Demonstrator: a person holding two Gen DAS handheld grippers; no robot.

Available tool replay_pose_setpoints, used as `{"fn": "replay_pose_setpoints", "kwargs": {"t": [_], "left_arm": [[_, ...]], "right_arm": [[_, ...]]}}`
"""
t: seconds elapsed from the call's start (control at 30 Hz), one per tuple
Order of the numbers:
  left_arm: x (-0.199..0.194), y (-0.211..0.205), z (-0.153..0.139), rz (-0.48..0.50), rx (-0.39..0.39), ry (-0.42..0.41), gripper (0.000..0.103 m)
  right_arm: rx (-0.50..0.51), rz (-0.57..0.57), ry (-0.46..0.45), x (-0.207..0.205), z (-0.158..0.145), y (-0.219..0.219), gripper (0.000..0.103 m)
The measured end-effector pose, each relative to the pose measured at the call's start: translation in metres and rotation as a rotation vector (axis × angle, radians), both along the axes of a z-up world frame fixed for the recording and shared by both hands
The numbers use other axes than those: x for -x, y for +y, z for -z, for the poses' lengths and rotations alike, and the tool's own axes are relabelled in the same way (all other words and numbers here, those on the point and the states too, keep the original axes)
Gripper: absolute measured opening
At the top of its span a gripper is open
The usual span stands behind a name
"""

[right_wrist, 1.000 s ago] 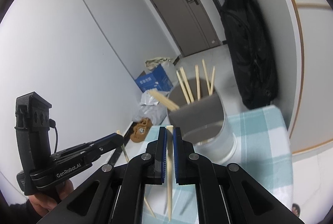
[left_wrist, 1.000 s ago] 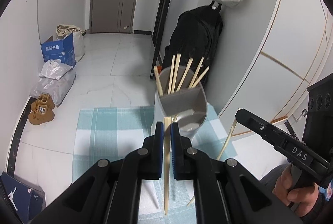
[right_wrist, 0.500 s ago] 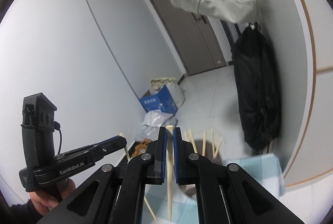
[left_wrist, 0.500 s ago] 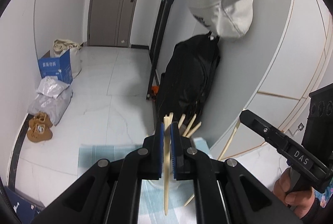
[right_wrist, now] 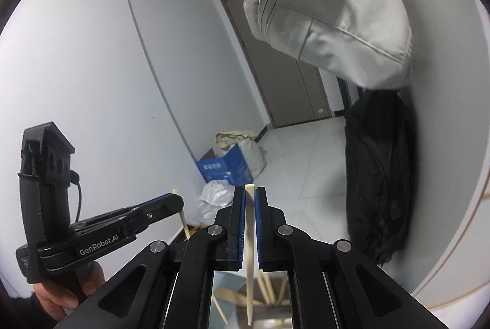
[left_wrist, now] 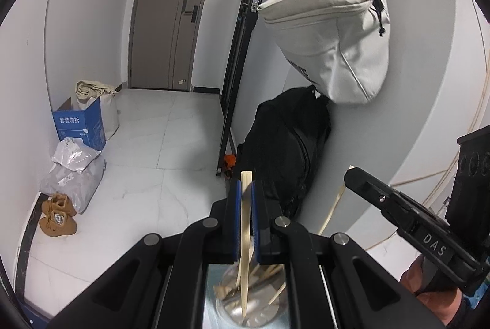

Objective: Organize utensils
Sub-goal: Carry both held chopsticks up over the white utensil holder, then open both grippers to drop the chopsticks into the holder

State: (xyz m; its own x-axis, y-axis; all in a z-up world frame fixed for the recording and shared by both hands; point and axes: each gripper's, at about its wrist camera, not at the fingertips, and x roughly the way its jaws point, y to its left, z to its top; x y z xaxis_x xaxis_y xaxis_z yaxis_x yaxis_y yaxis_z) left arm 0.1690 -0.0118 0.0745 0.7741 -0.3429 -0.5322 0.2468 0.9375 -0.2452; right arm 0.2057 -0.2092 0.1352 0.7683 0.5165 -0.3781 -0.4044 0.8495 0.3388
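A chopstick (left_wrist: 245, 240) is pinched upright between the blue pads of the left claw (left_wrist: 245, 191), its lower tip hanging over the holder (left_wrist: 251, 306) seen directly below, where other chopsticks lie heaped and blurred. A second chopstick (right_wrist: 249, 249) is pinched in the same way by the right claw (right_wrist: 249, 196), its point hanging above the holder's rim at the bottom of that view.

A second ago the gray holder stood well ahead of both claws on the checked cloth, with sticks fanning from its top. Both claws have since been raised: the holder has slid from the middle of each view to the bottom edge, the cloth is almost gone from sight, and the hanging white bag (left_wrist: 333, 35) and the door (left_wrist: 171, 13) have been brought toward the centre.

Only in the left wrist view are the brown shoes (left_wrist: 58, 215), the black backpack's whole outline (left_wrist: 284, 151) and the inside of the holder shown. The right claw is seen there from the side, held by a hand (left_wrist: 428, 292), a stick jutting past its tip. Only in the right wrist view is the ceiling corner shown, together with the left claw in side view, gripped by a hand (right_wrist: 69, 293).
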Motion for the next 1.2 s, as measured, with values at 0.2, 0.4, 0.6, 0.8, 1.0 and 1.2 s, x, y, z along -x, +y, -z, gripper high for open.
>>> {"fn": "replay_pose_setpoints", "kwargs": {"t": [0.2, 0.4, 0.6, 0.8, 1.0, 1.2], "left_arm": [[-0.020, -0.001, 0.013, -0.028, 0.013, -0.018, 0.002], [-0.031, -0.004, 0.026, -0.045, -0.004, -0.036, 0.002], [-0.027, -0.006, 0.034, -0.015, 0.005, -0.057, 0.002], [-0.019, -0.007, 0.043, 0.017, 0.011, -0.081, 0.002], [-0.017, -0.017, 0.051, 0.054, -0.021, -0.063, 0.002], [-0.020, -0.018, 0.060, 0.136, -0.022, 0.023, 0.002]], "right_arm": [[0.040, 0.009, -0.035, -0.016, 0.001, 0.004, 0.005], [0.072, 0.011, -0.041, -0.027, 0.015, 0.009, 0.005], [0.080, -0.003, -0.024, -0.032, 0.031, 0.010, 0.005], [0.099, -0.024, -0.025, -0.034, 0.040, 0.012, 0.005], [0.124, -0.050, -0.021, -0.035, 0.052, 0.017, 0.005], [0.152, -0.074, 0.020, -0.029, 0.067, 0.020, 0.005]]}}
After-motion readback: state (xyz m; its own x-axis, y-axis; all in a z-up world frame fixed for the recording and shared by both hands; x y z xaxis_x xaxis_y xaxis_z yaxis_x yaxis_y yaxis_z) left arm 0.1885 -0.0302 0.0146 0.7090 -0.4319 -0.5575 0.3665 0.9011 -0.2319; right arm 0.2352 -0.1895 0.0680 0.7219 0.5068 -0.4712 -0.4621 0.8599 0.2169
